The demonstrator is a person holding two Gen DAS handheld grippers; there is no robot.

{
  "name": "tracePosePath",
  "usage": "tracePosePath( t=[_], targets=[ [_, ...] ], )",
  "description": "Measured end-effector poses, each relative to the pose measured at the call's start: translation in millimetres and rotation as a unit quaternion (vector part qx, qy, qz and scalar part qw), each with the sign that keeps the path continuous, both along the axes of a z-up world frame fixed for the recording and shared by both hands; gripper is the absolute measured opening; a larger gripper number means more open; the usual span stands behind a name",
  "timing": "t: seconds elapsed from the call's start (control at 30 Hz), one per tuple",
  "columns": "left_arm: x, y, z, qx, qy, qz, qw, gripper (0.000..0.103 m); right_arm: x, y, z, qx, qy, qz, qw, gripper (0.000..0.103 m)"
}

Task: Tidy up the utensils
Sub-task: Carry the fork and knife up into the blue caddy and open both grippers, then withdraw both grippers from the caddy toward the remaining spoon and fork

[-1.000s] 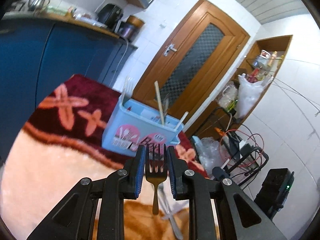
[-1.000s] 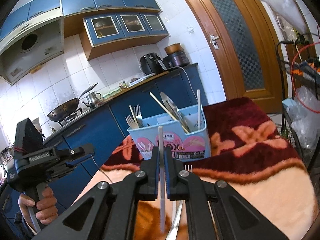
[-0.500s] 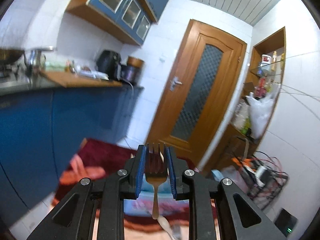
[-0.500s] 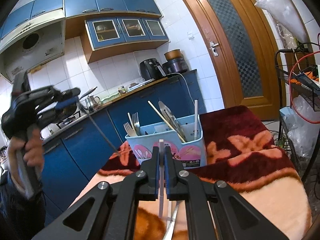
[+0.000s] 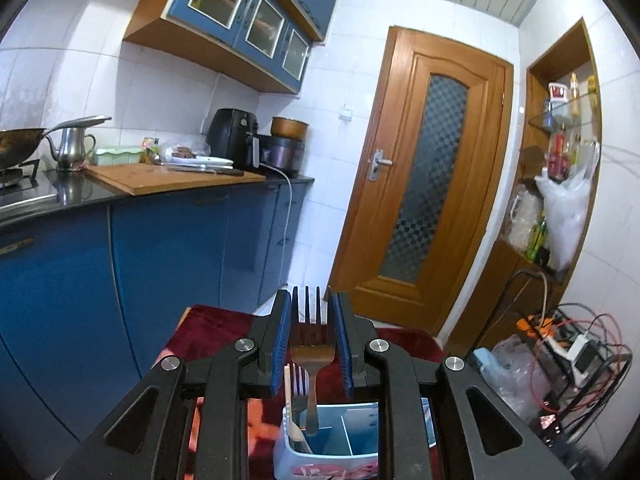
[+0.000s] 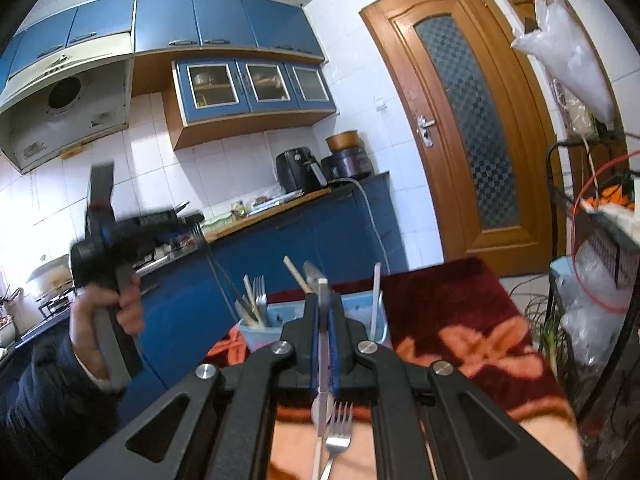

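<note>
The table [image 6: 460,300] carries a dark red blanket with orange flower motifs. It bears the light blue utensil caddy [image 5: 332,456], the destination for every utensil in the task.

The caddy is divided by internal partitions, presumably to sort utensils by type. In the right wrist view its left compartment [image 6: 256,320] holds two forks and two pale sticks, probably chopsticks; the right part shows a tan chopstick, a metal blade-like piece and a white stick at the far right corner. The exact type of these last items cannot be confirmed.

The left gripper [image 5: 312,336] is clenched on a bronze-coloured fork [image 5: 310,344], pads pressing the edges of the fork head. The fork hangs tines up and handle down, with the handle tip over the left compartment, beside the fork already stored there. This orientation suits a vertical drop, matching the stored forks.

The right gripper [image 6: 323,320] is clamped on a thin white stick [image 6: 322,360], likely a chopstick, held lengthwise between the pads. It waits short of the caddy, judged as queued for the next insertion.

One silver fork [image 6: 338,432] lies on the table below the right gripper, not yet sorted.
</note>
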State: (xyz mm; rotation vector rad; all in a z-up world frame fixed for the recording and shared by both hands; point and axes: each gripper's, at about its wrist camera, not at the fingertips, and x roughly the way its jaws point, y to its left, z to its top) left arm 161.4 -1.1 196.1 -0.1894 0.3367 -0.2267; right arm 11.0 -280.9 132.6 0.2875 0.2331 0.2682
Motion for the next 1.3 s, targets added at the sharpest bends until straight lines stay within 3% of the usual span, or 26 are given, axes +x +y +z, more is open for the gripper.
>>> tracePosePath(
  t=[0.33, 0.53, 0.87, 0.93, 1.0, 1.07, 1.3],
  targets=[
    [19, -15, -44, 0.018, 0.031, -0.017, 0.9992, 0.022, 47, -3, 31, -0.034, -0.035, -0.044, 0.998, 0.006],
    [25, -15, -65, 0.012, 0.046, -0.028, 0.9985, 0.022, 72, 9, 25, -0.066, -0.039, -0.058, 0.995, 0.006],
    [31, -18, -86, -0.001, 0.076, -0.042, 0.9962, 0.022, 105, 32, -11, -0.101, 0.010, -0.031, 0.994, 0.006],
    [30, -19, -88, 0.000, 0.079, -0.045, 0.9958, 0.030, 110, 30, -17, -0.087, 0.024, -0.022, 0.996, 0.007],
    [26, -19, -87, -0.007, 0.078, -0.054, 0.9955, 0.038, 112, 26, -20, -0.070, 0.034, -0.013, 0.997, 0.024],
    [20, -20, -85, -0.007, 0.075, -0.055, 0.9957, 0.048, 111, 21, -21, -0.051, 0.035, -0.010, 0.998, 0.032],
    [-5, -22, -76, 0.000, 0.072, -0.069, 0.9950, 0.051, 93, 16, -17, -0.036, 0.029, -0.015, 0.999, 0.032]
  ],
)
